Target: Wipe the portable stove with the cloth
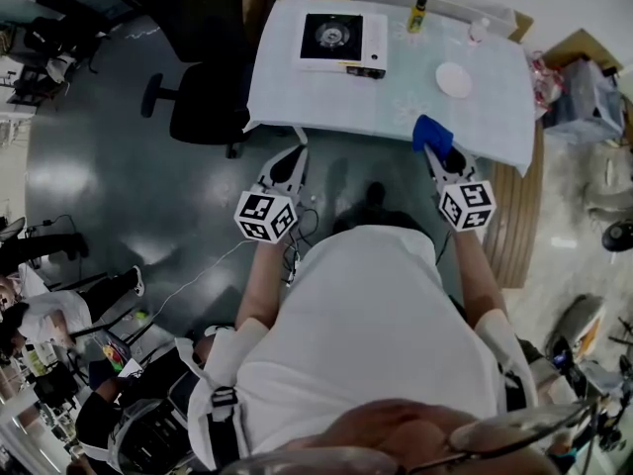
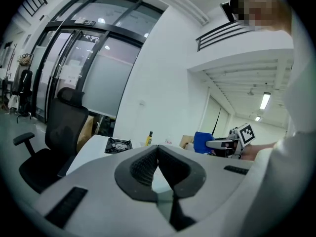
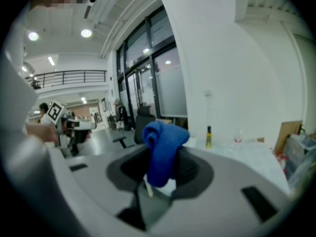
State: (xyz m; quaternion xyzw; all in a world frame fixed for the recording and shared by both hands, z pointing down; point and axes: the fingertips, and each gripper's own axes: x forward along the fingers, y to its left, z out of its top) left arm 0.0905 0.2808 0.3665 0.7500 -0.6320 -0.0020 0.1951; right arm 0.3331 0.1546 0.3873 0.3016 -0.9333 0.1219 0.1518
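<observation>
The portable stove [image 1: 341, 41], white with a black top and round burner, sits at the far left of the table [image 1: 326, 102]; in the left gripper view the stove [image 2: 118, 145] shows small and far off. A blue cloth [image 1: 431, 133] is bunched in my right gripper [image 1: 438, 152], which is held in front of the table's near edge; the cloth [image 3: 162, 149] fills the jaws in the right gripper view. My left gripper [image 1: 295, 156] hangs short of the table's near left corner with its jaws closed together and nothing between them.
A white plate [image 1: 454, 78], a small yellow-capped bottle [image 1: 417, 14] and a clear glass [image 1: 478, 31] stand on the table's right half. A black office chair [image 1: 203, 97] is at the table's left. Boxes and bags [image 1: 584, 92] lie on the floor to the right.
</observation>
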